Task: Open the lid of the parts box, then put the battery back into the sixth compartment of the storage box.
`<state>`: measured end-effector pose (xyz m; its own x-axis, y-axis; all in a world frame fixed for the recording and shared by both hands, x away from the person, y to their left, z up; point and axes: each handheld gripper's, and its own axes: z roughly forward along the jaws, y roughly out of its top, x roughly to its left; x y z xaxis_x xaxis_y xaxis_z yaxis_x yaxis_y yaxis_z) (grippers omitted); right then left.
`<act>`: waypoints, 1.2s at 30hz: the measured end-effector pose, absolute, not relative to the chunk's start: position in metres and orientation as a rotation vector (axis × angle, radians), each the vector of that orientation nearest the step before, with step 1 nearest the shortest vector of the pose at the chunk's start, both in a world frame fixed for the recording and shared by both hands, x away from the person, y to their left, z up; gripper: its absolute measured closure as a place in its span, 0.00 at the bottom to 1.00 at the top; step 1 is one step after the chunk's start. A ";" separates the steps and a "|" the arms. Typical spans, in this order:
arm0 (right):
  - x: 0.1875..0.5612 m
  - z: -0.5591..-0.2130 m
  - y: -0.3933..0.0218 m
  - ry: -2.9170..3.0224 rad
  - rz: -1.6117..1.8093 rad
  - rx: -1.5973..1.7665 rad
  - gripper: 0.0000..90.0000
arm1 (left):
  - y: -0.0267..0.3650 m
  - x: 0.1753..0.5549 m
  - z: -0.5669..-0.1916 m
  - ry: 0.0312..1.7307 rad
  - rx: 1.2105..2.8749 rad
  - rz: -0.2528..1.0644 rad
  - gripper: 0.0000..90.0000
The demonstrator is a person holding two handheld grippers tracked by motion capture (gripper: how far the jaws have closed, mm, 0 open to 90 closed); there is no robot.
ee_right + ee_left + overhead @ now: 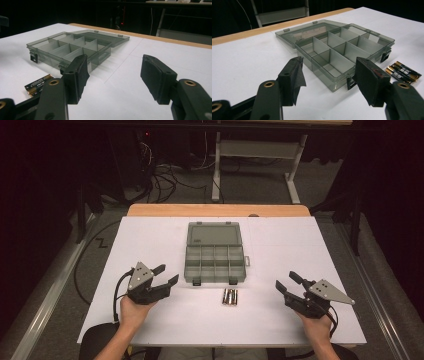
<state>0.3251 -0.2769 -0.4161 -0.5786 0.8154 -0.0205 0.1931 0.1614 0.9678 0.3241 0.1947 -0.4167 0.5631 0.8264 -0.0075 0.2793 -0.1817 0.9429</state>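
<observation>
Batteries (pixel 230 296), black-and-gold cylinders, lie between my tongs, just before the smoky translucent compartment box (pixel 215 263), lid flat open. Matte white tabletop (pixel 150 240), wood far edge, dark room. My left gripper (pixel 166 274) and right gripper (pixel 284 281) are spread, holding nothing.

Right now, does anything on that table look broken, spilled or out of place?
Nothing stands out. The grey compartment box sits square on the white table, lid folded flat open behind it. The batteries lie together just in front. Both the left gripper and the right gripper hover open, holding nothing.
</observation>
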 end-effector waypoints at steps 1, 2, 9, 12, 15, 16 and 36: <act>0.326 -0.416 -0.277 1.885 1.442 0.958 0.45 | 0.195 0.324 -0.417 0.923 1.733 0.645 0.44; 0.326 -0.417 -0.277 1.886 1.442 0.963 0.45 | 0.195 0.324 -0.417 0.923 1.732 0.643 0.44; 0.324 -0.416 -0.278 1.869 1.461 0.961 0.45 | 0.195 0.324 -0.416 0.922 1.728 0.640 0.44; 0.324 -0.415 -0.278 1.868 1.459 0.948 0.45 | 0.193 0.324 -0.415 0.922 1.734 0.621 0.44; 0.323 -0.415 -0.278 1.867 1.461 0.938 0.45 | 0.192 0.324 -0.414 0.921 1.731 0.613 0.44; 0.323 -0.415 -0.278 1.868 1.461 0.936 0.45 | 0.192 0.324 -0.414 0.920 1.730 0.608 0.44; 0.321 -0.413 -0.282 1.844 1.475 0.949 0.44 | 0.175 0.332 -0.394 0.878 1.792 0.567 0.44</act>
<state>0.3206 -0.2817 -0.4132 -0.5734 0.8192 -0.0122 0.1679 0.1320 0.9769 0.3324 0.1746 -0.3944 0.6235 0.7816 -0.0206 0.3028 -0.2172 0.9280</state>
